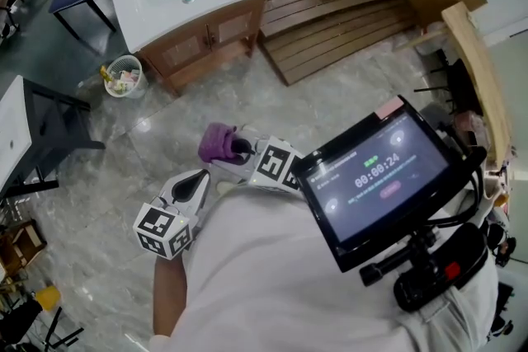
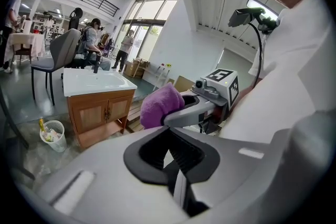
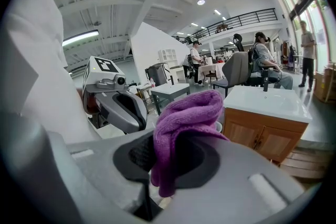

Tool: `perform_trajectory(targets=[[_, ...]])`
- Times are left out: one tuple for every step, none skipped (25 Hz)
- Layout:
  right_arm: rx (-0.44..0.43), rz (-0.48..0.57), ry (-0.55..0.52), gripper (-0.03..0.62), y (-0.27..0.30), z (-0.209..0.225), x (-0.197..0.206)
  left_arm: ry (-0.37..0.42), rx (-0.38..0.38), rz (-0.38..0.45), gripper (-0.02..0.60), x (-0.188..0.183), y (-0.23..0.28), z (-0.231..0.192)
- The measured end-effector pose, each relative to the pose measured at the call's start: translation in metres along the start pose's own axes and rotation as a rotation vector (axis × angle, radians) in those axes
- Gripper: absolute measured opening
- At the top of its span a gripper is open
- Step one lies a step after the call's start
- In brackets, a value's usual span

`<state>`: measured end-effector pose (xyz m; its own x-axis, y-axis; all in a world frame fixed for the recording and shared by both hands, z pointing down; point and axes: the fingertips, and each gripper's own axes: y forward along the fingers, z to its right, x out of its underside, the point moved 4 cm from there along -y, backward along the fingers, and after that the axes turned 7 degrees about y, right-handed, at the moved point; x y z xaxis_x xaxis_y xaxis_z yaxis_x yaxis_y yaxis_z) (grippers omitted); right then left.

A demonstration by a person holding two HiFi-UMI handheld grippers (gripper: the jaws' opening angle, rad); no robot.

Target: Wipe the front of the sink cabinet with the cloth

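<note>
While the cabinet [image 1: 206, 41] stands well apart at upper left of the head view, right claw [image 1: 241, 149] grips the cloth [image 1: 216, 143]; left claw [image 1: 195, 187] closed, empty. Judgement: step closer first, then press a broad fold flat against the doors.

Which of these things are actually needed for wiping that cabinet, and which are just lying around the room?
Needed: purple cloth, clamped in the right gripper; sink cabinet with its wooden front.

Just lying about: wastebasket beside the cabinet; wooden slats on the floor; chair near the cabinet.
</note>
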<state>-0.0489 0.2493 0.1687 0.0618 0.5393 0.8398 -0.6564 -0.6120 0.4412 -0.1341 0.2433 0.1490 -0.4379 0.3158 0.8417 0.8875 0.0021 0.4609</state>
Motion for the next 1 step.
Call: perform_trajectory(targets=[[-0.002, 0.003, -0.001, 0.072, 0.0030, -0.0016, -0.0020, 0.000, -0.001, 0.001, 0.005, 0.0005, -0.0032, -0.0016]])
